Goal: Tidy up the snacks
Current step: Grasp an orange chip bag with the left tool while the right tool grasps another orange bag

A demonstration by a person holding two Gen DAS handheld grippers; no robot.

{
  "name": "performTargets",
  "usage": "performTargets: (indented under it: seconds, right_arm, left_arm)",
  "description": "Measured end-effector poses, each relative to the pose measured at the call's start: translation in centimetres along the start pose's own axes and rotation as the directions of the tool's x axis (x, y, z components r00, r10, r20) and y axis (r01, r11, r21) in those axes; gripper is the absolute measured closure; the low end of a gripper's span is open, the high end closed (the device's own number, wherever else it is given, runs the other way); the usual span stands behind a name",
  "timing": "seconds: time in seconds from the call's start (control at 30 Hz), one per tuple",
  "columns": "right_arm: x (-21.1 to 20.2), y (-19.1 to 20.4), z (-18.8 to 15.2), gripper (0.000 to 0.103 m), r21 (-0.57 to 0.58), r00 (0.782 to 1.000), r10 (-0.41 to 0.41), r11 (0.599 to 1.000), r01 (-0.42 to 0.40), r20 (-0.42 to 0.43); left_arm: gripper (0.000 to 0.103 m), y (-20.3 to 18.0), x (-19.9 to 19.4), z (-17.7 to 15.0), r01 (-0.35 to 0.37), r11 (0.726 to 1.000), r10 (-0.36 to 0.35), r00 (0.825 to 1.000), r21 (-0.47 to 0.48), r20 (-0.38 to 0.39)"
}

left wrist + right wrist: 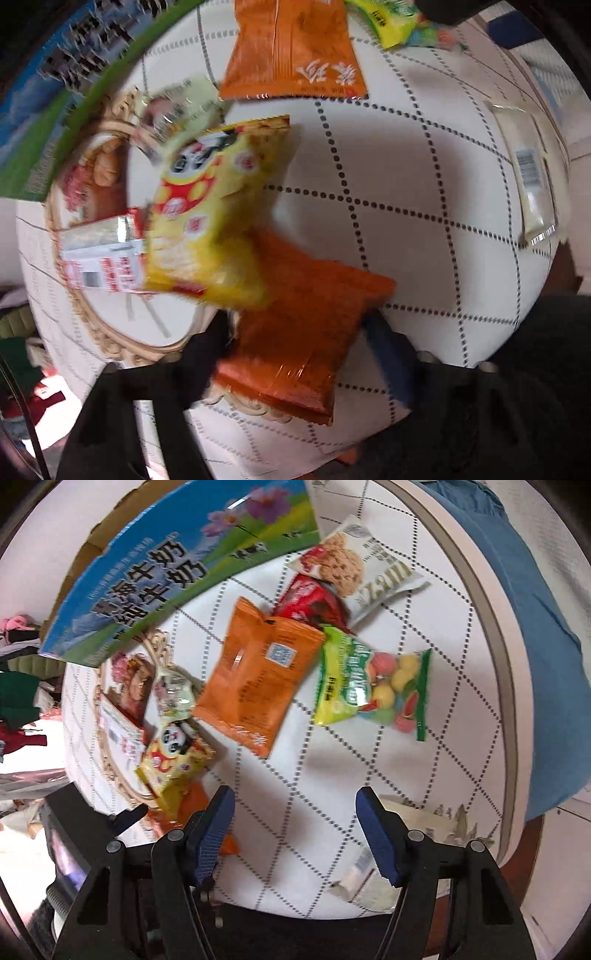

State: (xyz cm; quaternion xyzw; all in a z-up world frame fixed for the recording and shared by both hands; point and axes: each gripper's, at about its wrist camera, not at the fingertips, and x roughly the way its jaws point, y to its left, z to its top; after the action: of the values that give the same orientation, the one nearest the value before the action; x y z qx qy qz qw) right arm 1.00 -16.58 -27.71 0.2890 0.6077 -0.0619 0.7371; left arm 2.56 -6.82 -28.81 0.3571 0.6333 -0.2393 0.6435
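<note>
The blue-and-green milk carton [177, 572] carried large Chinese characters ending in 牛奶, beside printed flowers and cows. The cookie packet [358, 568] bore slanted lettering too warped to read. The big orange packet [255, 675] showed a QR code and fine print in the right wrist view; the same orange packet [295, 51] showed bold white Chinese characters in the left wrist view, smeared by blur. A yellow snack bag [177, 764] had a panda face on it.

The left tongs [299, 354] were clenched on a darker orange snack bag [306, 332], black finger on one side and blue pad on the other, holding it just above the bench [424, 206] at the edge of an ornate oval tray [110, 332]. The yellow snack bag [218, 206] overlapped the gripped bag's far end and lay partly over the tray, next to a red-and-white barcoded packet [99, 258].

The right tongs [295, 819] stood released, wide apart, grasping nothing, above the quilted white bench [332, 775]. Beyond them lay a green bag of coloured candies [373, 690] and a red packet [314, 602] tucked under the cookie packet.

A pale barcoded sachet [528, 173] sat near the bench's edge. The left view was heavily motion-blurred, so small print there was unreadable. A white tube-like item [354, 878] was partly hidden behind the right tongs' finger.
</note>
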Motion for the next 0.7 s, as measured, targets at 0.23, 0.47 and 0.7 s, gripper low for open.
performTargets:
  seconds: [0.23, 0.47, 0.7]
  right_arm:
    - [1.8, 1.4, 3.6, 0.032, 0.082, 0.996, 0.078, 0.993, -0.081, 0.038]
    - [6.8, 4.3, 7.4, 0.032, 0.16, 1.0, 0.023, 0.987, -0.024, 0.008]
    - [8.2, 8.6, 3.8, 0.042, -0.206, 0.987, -0.149, 0.969, 0.133, -0.065]
  left_arm:
    - [0.046, 5.3, -0.7, -2.6, 0.115, 0.904, -0.112, 0.993, -0.411, 0.031]
    - [0.046, 11.5, 1.6, -8.8, 0.248, 0.543, -0.258, 0.958, -0.802, 0.121]
    - [0.042, 11.3, 2.9, -8.7, 0.29, 0.608, -0.327, 0.94, -0.739, 0.1]
